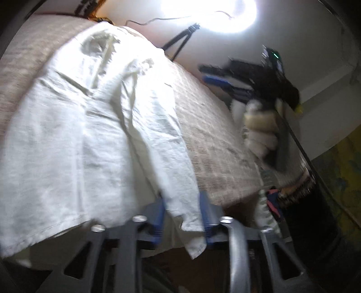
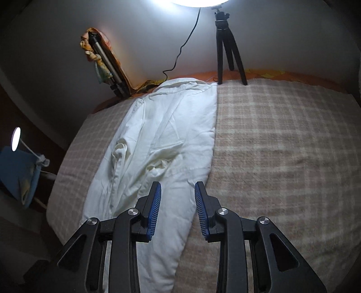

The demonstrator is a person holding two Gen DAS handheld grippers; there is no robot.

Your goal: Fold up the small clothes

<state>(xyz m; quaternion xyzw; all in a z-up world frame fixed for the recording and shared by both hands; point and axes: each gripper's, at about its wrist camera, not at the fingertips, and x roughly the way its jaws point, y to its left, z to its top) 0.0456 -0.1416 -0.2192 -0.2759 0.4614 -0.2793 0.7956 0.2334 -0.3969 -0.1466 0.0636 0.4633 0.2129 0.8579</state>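
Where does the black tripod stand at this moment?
In the right wrist view the black tripod stands at the far edge of the bed, against the wall under the bright lamp, just right of the white shirt's collar end.

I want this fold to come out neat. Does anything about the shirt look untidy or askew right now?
Yes. The white shirt is bunched into creases around its middle rather than flat, and in the left wrist view one sleeve trails over the edge of the checked blanket, between the open left gripper's fingers.
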